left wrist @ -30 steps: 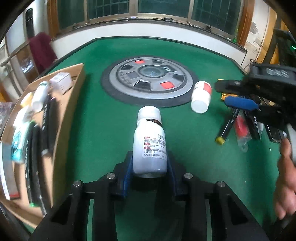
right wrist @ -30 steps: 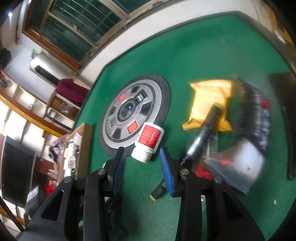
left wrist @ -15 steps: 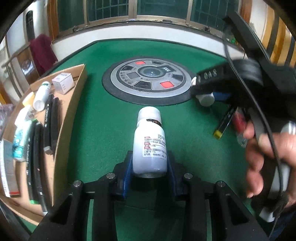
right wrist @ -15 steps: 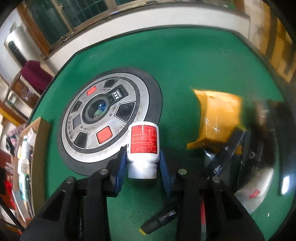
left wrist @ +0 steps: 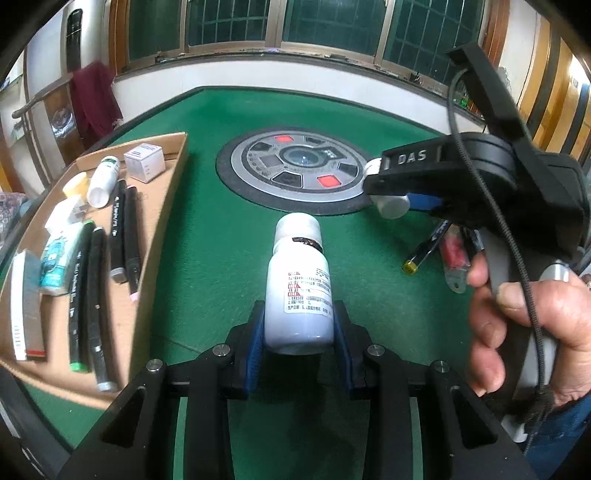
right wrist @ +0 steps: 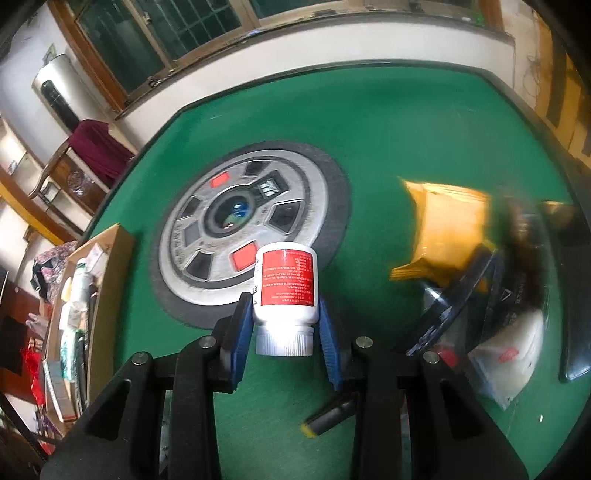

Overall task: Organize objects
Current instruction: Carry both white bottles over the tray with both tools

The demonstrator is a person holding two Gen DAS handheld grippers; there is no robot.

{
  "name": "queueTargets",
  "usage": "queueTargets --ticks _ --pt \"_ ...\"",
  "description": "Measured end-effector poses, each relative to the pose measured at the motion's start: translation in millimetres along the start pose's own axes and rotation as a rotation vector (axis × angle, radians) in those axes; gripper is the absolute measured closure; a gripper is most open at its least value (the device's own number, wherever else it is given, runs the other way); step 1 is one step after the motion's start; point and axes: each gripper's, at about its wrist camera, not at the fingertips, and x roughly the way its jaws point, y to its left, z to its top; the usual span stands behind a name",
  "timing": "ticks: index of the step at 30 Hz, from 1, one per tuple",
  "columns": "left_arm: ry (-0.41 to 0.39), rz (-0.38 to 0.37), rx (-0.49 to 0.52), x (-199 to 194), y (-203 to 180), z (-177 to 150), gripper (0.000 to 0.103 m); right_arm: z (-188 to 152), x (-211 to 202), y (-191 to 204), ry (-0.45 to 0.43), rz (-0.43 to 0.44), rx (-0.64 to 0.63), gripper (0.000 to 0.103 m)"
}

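Left gripper [left wrist: 298,334] pinching a white bottle [left wrist: 298,295] by its base, right gripper [right wrist: 284,332] pinching a red-labelled bottle [right wrist: 285,295], cardboard tray [left wrist: 162,236] beside, green table [left wrist: 207,229]

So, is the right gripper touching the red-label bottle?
Touching. The right wrist view shows both blue pads of the right gripper pressed against the red-label bottle.

A round grey control panel [left wrist: 301,170] with red buttons sits mid-table on green felt [left wrist: 207,258], a maroon cloth [left wrist: 96,98] draping furniture beneath dark windows [left wrist: 332,26].
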Motion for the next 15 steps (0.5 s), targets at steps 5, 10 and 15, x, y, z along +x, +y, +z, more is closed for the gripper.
queueTargets --ticks 5,10,15 --pt "-0.032 -0.012 -0.018 -16.2 6.2 -1.7 0.074 -2.9 1.4 19.9 0.006 0.057 -0.03 0.072" --pt "-0.07 -0.027 -0.038 -36.6 18.5 -4.4 0.074 -9.2 -5.8 40.1 0.0 0.098 -0.068 0.072" --pt "-0.107 -0.039 -0.062 -52.6 32.3 -3.5 0.074 -14.8 -10.3 54.7 0.005 0.137 -0.096 0.072"
